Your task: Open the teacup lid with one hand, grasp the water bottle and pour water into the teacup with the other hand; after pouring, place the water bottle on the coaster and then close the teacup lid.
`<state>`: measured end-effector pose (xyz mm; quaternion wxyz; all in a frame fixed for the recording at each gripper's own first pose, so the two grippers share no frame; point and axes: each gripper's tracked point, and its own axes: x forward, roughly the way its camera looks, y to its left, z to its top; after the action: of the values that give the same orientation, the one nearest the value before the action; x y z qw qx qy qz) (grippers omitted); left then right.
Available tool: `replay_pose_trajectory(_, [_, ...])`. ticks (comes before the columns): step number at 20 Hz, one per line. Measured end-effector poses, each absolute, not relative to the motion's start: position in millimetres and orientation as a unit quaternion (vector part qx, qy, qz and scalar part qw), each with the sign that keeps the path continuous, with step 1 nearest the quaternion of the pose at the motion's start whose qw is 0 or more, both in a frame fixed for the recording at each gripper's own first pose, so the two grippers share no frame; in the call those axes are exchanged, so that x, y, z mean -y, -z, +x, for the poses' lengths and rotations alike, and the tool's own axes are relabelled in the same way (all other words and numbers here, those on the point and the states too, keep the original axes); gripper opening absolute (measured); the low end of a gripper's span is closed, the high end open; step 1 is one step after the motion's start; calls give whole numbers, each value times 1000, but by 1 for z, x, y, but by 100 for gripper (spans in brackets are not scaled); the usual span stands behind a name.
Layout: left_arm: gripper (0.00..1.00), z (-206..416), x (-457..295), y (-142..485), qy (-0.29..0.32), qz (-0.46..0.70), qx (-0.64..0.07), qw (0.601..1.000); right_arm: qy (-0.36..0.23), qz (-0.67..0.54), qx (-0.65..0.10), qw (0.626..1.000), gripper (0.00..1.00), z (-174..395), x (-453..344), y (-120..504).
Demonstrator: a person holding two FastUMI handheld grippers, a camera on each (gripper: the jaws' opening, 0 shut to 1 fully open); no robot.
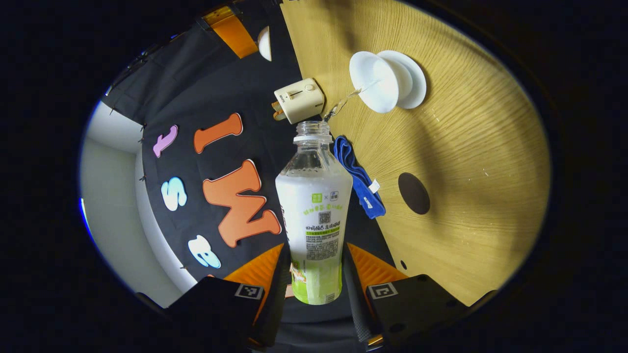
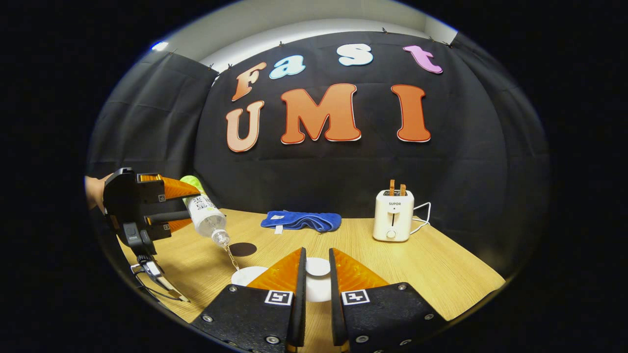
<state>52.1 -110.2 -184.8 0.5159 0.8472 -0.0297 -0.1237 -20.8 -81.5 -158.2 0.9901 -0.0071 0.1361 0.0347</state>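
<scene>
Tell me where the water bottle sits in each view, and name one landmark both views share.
Left gripper view: the water bottle stands at centre, between this gripper's own fingers, mouth pointing toward the teacup.
Right gripper view: the water bottle is at the left, tilted, held by the left gripper.
Shared landmark: the toaster.

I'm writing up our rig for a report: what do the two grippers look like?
The left gripper and right gripper have black, blocky bodies, with a square black-and-white tag at the base of each ribbed, wedge-shaped jaw. The right one's body shows round screws. A thin cable hangs below the left gripper.
</scene>
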Motion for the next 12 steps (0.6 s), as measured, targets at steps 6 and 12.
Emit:
replay_pose_trajectory(6, [63,51,112,181,109,853,42,509,-34,-9,-132,991,22,-20,83,153])
replay_pose_trajectory(12, [60,52,114,179,112,859,44,497,-38,-16,-135,990,22,-23,81,151])
